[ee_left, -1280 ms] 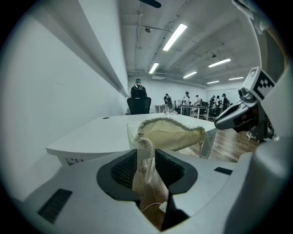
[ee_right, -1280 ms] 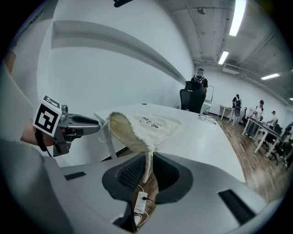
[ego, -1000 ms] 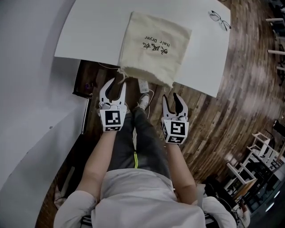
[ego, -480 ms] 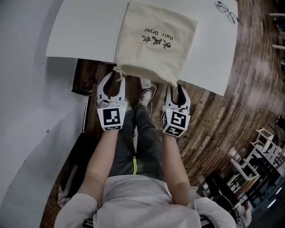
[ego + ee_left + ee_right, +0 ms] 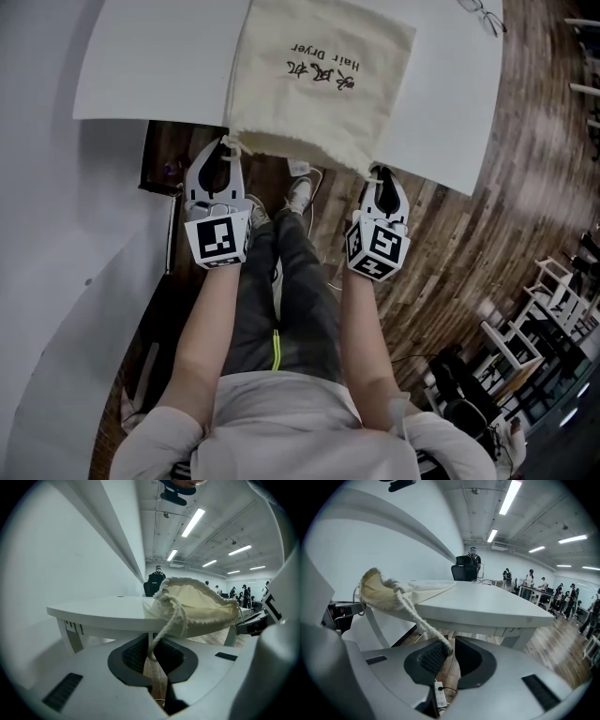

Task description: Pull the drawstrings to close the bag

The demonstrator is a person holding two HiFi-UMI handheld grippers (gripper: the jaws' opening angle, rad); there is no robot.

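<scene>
A cream drawstring bag (image 5: 319,84) with printed lettering lies flat on the white table (image 5: 150,66), its gathered mouth at the near edge. My left gripper (image 5: 221,148) is at the mouth's left corner. Its jaws are closing, and the left drawstring (image 5: 171,620) hangs from the bag (image 5: 201,606) down between the pads of that gripper (image 5: 151,656). My right gripper (image 5: 382,176) is at the right corner. Its jaws are closing too, and the right drawstring (image 5: 419,620) runs from the bag (image 5: 393,595) in between the pads of the right gripper (image 5: 449,652).
Glasses (image 5: 483,14) lie at the table's far right. Below the near edge are the person's legs, a shoe (image 5: 298,195) and a power strip (image 5: 301,169) on the wood floor. A dark cabinet (image 5: 159,164) stands under the table at left. Chairs (image 5: 553,309) stand at right.
Both grippers have moved forward to the two corners of the bag's mouth. Their jaws have gone from wide open to nearly together round the drawstring ends.
</scene>
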